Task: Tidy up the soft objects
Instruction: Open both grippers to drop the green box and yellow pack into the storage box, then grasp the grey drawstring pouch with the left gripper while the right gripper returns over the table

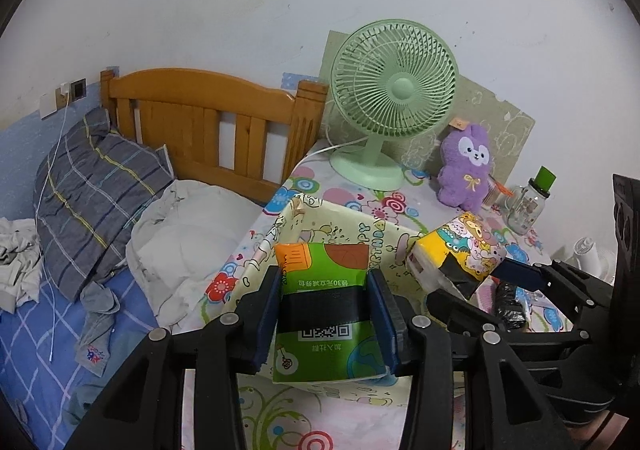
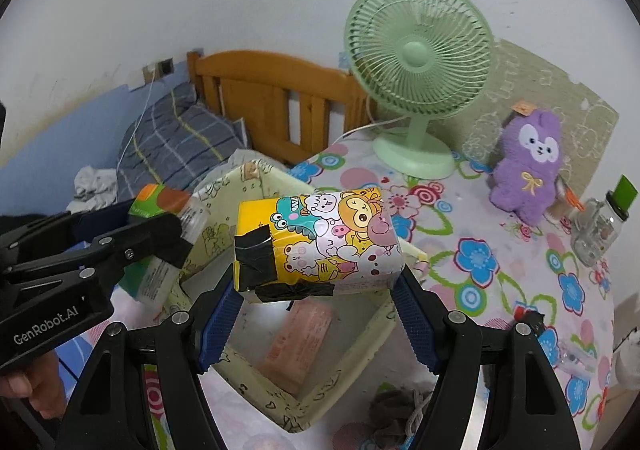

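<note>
My left gripper (image 1: 326, 314) is shut on a green tissue pack (image 1: 326, 310) with a black tape band and holds it above the pale yellow cartoon box (image 1: 352, 222). My right gripper (image 2: 316, 318) is shut on a yellow cartoon tissue pack (image 2: 316, 246) patched with black tape, held over the same box (image 2: 384, 330). A pink pack (image 2: 300, 342) lies inside the box. The yellow pack (image 1: 456, 250) and right gripper (image 1: 472, 278) show at the right of the left wrist view. The green pack (image 2: 160, 206) and left gripper (image 2: 176, 234) show at the left of the right wrist view. A purple plush bunny (image 2: 528, 166) sits at the back right.
A green desk fan (image 2: 416, 78) stands at the back of the flowered tablecloth (image 2: 480, 262). A glass jar (image 2: 596, 230) with a green lid stands at the right. A grey cloth (image 2: 396, 406) lies near the front. A bed with a wooden headboard (image 1: 208, 122) and pillows (image 1: 92, 190) is left.
</note>
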Demonstrator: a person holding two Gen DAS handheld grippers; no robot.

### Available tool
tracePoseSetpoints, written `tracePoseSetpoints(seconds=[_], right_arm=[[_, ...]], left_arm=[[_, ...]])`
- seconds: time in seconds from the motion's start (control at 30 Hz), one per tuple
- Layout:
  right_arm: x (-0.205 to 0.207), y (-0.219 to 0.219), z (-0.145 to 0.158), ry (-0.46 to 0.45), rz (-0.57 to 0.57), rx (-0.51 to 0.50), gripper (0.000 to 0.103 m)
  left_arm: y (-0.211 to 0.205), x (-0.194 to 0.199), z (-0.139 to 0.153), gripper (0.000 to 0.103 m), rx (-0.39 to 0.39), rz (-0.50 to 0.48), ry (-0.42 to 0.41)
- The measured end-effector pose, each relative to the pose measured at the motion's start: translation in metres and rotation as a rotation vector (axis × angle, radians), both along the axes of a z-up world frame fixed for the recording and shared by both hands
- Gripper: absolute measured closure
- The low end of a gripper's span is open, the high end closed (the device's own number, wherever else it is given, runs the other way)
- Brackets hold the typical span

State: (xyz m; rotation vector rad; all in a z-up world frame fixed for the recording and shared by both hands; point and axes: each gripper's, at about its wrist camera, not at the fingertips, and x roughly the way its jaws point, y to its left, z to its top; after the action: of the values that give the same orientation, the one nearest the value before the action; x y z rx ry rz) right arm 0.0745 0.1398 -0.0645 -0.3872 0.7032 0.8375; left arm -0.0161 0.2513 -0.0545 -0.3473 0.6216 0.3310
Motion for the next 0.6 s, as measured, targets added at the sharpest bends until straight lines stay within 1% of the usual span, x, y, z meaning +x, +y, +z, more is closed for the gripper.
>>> tracePoseSetpoints(seconds=[0.03, 0.07, 0.1, 0.13, 0.17, 0.23, 0.4, 0.47, 0.6], right_arm=[[0.0, 0.0, -0.002, 0.001, 0.003, -0.004, 0.026], [0.001, 0.001, -0.004, 0.004, 0.005, -0.009, 0.023], [0.002, 0.001, -0.006, 0.008, 0.008, -0.015, 0.02], [0.002, 0.001, -0.007, 0.011, 0.01, -0.021, 0.01], [0.003, 0.0, -0.008, 0.009, 0.008, -0.024, 0.004], [0.003, -0.003, -0.009, -0.003, 0.004, -0.022, 0.002], [0.005, -0.018, -0.005, -0.018, -0.029, -0.008, 0.002], [0.004, -0.031, -0.003, -0.027, -0.052, 0.005, 0.002], [0.007, -0.068, 0.001, -0.029, -0.128, 0.031, 0.002]], left_arm=[[0.001, 0.0, -0.001, 0.043, -0.004, 0.003, 0.001], [0.002, 0.001, -0.003, 0.035, -0.01, 0.0, 0.003], [0.002, 0.0, -0.004, 0.018, -0.011, -0.004, -0.006], [0.002, -0.002, -0.003, 0.004, -0.007, 0.001, -0.017], [0.0, -0.004, -0.002, 0.0, 0.005, 0.014, -0.036], [-0.002, -0.008, 0.002, 0.0, 0.017, 0.024, -0.07], [-0.006, -0.004, 0.005, 0.0, -0.028, -0.005, -0.058], [-0.013, -0.004, 0.006, 0.0, -0.027, -0.018, -0.059], [-0.034, -0.002, 0.009, 0.0, -0.001, -0.067, -0.058]])
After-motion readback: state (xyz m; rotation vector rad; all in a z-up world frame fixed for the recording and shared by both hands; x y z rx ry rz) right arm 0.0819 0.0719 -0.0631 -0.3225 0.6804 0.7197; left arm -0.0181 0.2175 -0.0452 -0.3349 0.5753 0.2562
